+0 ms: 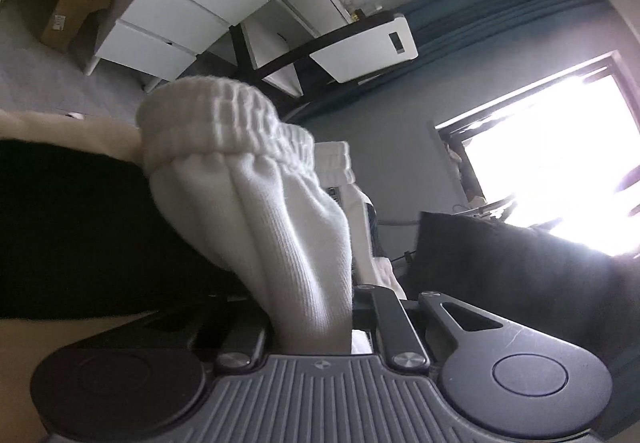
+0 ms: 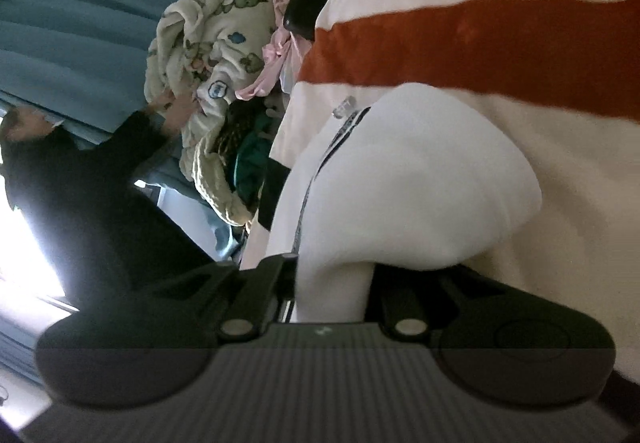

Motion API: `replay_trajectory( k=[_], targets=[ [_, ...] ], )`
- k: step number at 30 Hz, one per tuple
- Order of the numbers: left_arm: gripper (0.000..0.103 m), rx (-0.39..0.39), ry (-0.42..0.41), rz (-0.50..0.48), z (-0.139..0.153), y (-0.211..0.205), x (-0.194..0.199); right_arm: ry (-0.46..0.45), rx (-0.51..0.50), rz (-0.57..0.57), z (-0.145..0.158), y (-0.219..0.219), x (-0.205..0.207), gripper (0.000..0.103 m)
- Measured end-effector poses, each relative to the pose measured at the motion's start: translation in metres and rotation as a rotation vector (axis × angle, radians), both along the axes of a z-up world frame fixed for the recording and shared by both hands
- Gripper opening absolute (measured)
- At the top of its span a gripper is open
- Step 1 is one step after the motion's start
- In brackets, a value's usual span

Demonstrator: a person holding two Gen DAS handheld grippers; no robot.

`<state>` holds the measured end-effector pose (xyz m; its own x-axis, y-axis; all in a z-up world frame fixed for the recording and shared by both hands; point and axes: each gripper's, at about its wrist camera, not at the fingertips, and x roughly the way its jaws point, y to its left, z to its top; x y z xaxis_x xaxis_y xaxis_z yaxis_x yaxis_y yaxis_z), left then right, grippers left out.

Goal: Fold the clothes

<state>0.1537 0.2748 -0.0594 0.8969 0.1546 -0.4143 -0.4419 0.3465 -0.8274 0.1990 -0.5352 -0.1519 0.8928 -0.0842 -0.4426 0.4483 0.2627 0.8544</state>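
Observation:
My left gripper (image 1: 312, 323) is shut on a white ribbed sock (image 1: 256, 187); its gathered cuff bunches up in front of the camera and hides the fingertips. My right gripper (image 2: 332, 291) is shut on a white sock (image 2: 416, 183) with a dark stripe along its edge. That sock bulges out above the fingers, close against a cream cloth with a red and black band (image 2: 480, 51).
In the right wrist view a pile of clothes with a patterned fleece blanket (image 2: 208, 43) lies beyond, and a person in black (image 2: 80, 179) reaches into it. In the left wrist view a white drawer unit (image 1: 168, 27), a bright window (image 1: 552, 147) and a dark cushion (image 1: 520, 275) show.

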Motion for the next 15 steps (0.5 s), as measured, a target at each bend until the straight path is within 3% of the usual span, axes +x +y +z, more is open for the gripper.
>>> replay_trajectory(
  k=[3, 10, 15],
  targets=[
    [0.011, -0.038, -0.002, -0.006, 0.005, 0.004, -0.043, 0.025, -0.002, -0.007, 0.005, -0.007, -0.025, 0.011],
    [0.011, -0.098, 0.061, -0.025, 0.000, 0.013, -0.137, 0.143, 0.156, -0.047, -0.013, -0.020, -0.087, 0.011],
    [0.013, -0.128, 0.122, -0.061, -0.023, 0.025, -0.151, 0.198, 0.181, -0.024, -0.025, -0.023, -0.103, 0.011]
  ],
)
